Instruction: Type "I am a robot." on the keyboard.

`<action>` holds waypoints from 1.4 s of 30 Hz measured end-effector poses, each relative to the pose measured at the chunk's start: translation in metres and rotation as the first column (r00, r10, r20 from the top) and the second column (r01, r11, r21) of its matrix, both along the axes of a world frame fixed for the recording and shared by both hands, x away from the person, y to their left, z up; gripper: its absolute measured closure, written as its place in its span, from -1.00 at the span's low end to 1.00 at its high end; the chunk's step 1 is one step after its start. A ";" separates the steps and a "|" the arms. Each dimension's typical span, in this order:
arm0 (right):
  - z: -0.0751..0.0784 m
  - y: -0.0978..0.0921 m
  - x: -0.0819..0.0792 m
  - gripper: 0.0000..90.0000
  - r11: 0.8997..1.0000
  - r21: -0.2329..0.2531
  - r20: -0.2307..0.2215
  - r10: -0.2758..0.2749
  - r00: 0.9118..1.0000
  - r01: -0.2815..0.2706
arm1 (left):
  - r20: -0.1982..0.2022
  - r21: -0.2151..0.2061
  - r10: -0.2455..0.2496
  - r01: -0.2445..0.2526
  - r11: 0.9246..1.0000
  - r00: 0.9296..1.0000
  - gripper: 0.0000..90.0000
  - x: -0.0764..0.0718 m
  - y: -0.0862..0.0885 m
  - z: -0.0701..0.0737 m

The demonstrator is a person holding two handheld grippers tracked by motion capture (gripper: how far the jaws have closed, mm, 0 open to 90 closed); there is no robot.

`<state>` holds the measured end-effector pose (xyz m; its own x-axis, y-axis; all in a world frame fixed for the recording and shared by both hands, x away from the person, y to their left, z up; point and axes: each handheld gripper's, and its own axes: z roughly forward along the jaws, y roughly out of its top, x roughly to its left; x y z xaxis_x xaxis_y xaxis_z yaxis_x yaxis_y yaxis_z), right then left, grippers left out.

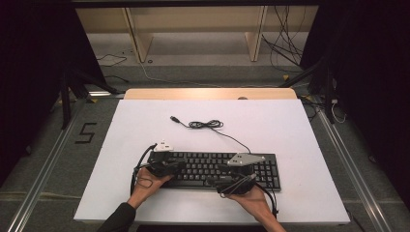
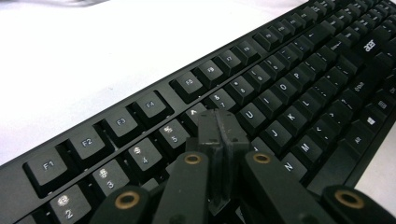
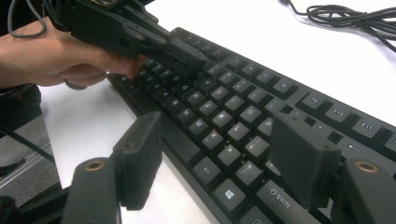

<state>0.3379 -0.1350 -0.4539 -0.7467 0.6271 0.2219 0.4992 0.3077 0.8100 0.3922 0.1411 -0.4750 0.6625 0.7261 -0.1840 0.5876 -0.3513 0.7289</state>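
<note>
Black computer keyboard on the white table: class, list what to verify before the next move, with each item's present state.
1. Black computer keyboard lies flat on the white table: ok.
2. Left gripper shut, tips over the number-row keys: ok.
3. Right gripper open, jaws astride the keyboard's near edge: ok.
4. Tip pressing a key: cannot tell.
5. Black USB cable lies loose behind the keyboard, apart from both grippers: ok.

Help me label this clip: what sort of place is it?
Probably a lab recording station: a white-topped table ringed by black curtains, with loose floor cables and a black wired computer keyboard.
</note>
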 end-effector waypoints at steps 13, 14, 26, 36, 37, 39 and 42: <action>0.002 -0.003 -0.005 -0.22 1.000 0.008 0.009 -0.004 1.000 0.004 | -0.008 0.022 0.006 -0.006 1.000 1.000 0.98 0.001 0.000 -0.003; 0.002 -0.003 -0.005 -0.22 1.000 0.008 0.009 -0.004 1.000 0.004 | -0.008 0.023 0.008 -0.007 1.000 1.000 0.98 0.001 -0.001 -0.003; 0.002 -0.003 -0.005 -0.22 1.000 0.007 0.012 -0.005 1.000 0.005 | 0.001 -0.010 0.036 -0.036 0.999 0.999 0.96 0.001 0.003 0.002; 0.001 -0.002 -0.004 -0.22 1.000 0.007 0.013 -0.013 1.000 0.013 | 0.028 -0.086 0.042 -0.039 0.996 0.999 0.84 -0.003 0.012 0.014; 0.001 -0.002 -0.004 -0.22 1.000 0.006 0.011 -0.013 1.000 0.012 | 0.029 -0.100 0.039 -0.035 0.994 0.999 0.80 -0.003 0.014 0.015; 0.001 -0.002 -0.003 -0.21 1.000 0.007 0.011 -0.015 1.000 0.015 | 0.035 -0.125 0.032 -0.027 0.992 0.999 0.70 -0.005 0.016 0.017; 0.000 -0.002 -0.001 -0.14 1.000 0.009 0.008 -0.018 1.000 0.018 | 0.032 -0.163 0.027 -0.022 0.986 0.999 0.52 -0.008 0.020 0.019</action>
